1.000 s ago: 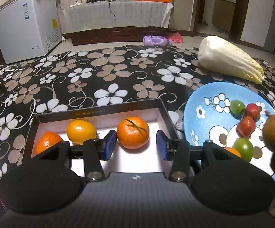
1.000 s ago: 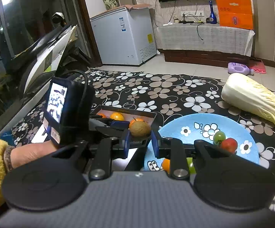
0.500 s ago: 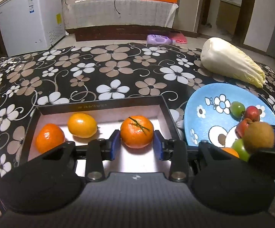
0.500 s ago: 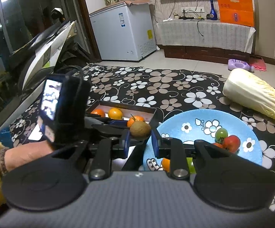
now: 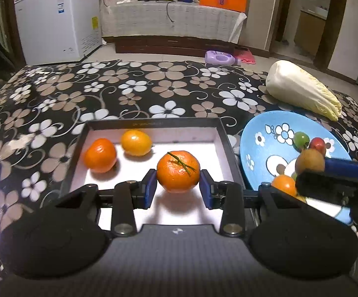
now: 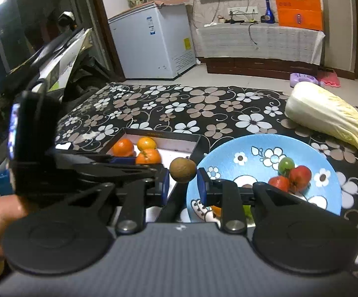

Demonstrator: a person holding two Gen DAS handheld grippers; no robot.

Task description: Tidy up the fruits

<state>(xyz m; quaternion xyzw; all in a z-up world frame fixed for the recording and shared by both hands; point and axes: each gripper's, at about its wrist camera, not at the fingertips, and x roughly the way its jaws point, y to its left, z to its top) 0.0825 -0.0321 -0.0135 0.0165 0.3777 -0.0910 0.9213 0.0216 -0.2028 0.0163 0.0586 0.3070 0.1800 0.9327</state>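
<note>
The left gripper (image 5: 178, 188), jaws just closed inward, clamped the stemmed orange (image 5: 178, 171) above the box (image 5: 151, 124). The right gripper (image 6: 182, 183) clamped the kiwi (image 6: 182, 169).

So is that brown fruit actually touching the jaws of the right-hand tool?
Touching. The right wrist view shows the kiwi pinched between both jaws of the right gripper, with no gap on either side.
</note>
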